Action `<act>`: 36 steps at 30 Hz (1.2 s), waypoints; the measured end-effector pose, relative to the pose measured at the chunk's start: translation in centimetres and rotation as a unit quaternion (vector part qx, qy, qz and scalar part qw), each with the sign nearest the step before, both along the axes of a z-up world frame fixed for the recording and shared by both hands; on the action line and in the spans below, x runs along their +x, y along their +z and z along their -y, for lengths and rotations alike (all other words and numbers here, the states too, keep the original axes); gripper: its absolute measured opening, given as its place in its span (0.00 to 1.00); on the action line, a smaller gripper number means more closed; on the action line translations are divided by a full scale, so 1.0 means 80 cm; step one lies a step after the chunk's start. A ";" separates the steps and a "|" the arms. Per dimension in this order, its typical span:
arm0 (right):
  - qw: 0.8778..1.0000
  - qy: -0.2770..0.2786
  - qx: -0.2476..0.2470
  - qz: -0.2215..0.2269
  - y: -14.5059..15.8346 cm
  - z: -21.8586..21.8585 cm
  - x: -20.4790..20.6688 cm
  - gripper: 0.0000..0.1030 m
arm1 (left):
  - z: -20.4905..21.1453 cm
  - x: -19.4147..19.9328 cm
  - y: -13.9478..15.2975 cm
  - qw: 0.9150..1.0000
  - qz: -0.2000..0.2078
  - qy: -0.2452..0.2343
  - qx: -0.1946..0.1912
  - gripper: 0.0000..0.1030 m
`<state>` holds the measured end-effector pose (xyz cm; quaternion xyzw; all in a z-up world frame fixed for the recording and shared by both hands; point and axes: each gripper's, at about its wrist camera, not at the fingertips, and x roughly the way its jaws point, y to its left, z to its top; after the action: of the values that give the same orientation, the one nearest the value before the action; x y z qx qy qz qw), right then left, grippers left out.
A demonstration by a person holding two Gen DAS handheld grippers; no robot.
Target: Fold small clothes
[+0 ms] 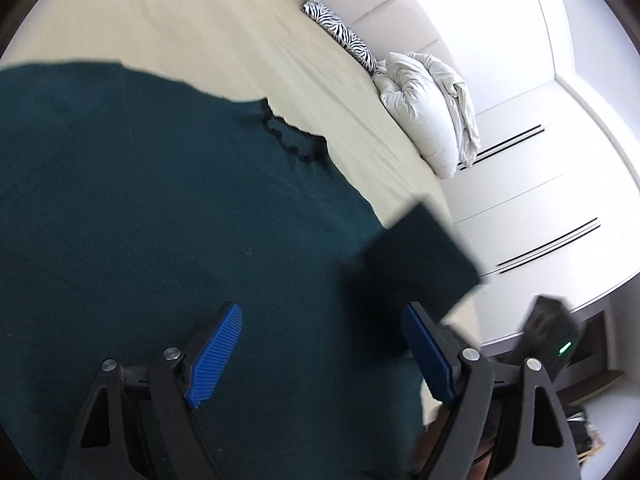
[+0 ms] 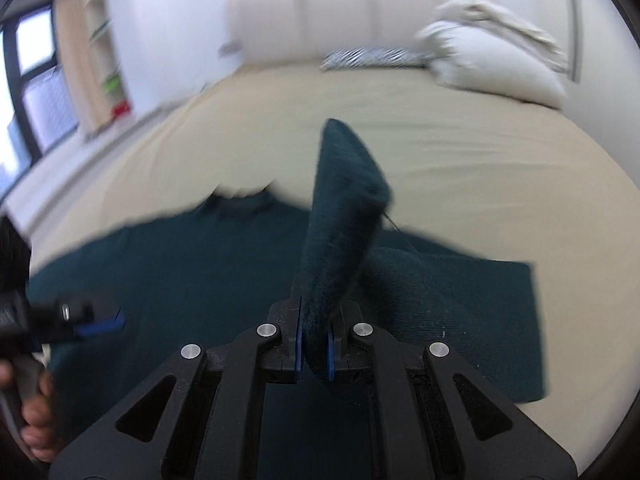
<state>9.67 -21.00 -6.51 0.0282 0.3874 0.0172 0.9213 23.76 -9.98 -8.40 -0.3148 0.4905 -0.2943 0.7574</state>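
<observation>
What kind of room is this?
Most likely a bedroom. A wide bed with a padded headboard holds a white pillow and a zebra-striped cushion; the green sweater lies on it.

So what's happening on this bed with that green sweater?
A person is folding a dark teal sweater spread flat on a beige bed, using a handheld gripper in each hand. The right gripper is shut on a sleeve and holds it lifted above the sweater's body. The left gripper hangs open over the sweater, gripping nothing. A white pillow and a zebra-print cushion lie at the headboard end.
</observation>
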 end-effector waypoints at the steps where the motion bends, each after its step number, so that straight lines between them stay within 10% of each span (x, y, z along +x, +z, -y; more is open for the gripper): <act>1: 1.000 0.015 0.000 -0.019 -0.017 -0.016 0.004 0.07 | 0.001 0.004 -0.006 1.000 -0.009 -0.001 -0.009 0.85; 6: 0.998 0.049 0.004 -0.040 -0.054 -0.041 -0.027 0.26 | 0.012 0.017 -0.026 0.997 -0.049 -0.013 -0.051 0.91; 9: 0.997 0.035 0.061 -0.029 -0.044 -0.018 -0.061 0.58 | 0.027 0.021 -0.042 0.997 -0.066 -0.021 -0.034 0.91; 12: 0.990 0.003 0.139 -0.022 -0.034 0.014 -0.090 0.58 | 0.047 0.025 -0.036 0.998 -0.056 -0.027 -0.010 0.86; 18: 0.919 -0.108 0.378 -0.015 -0.055 0.087 -0.177 0.58 | 0.090 0.038 -0.044 0.993 -0.070 -0.062 0.066 0.08; 30: 0.821 -0.176 0.544 -0.003 -0.100 0.157 -0.237 0.60 | 0.015 0.061 0.014 0.995 0.045 -0.003 0.092 0.09; 36: 0.815 -0.208 0.540 0.009 -0.095 0.185 -0.203 0.60 | -0.015 0.062 -0.003 0.995 0.040 0.019 0.093 0.09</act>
<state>-6.59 -35.81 -14.08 0.6013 0.2924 0.0317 0.7429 28.74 -8.78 -8.62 -0.2402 0.4791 -0.2448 0.8080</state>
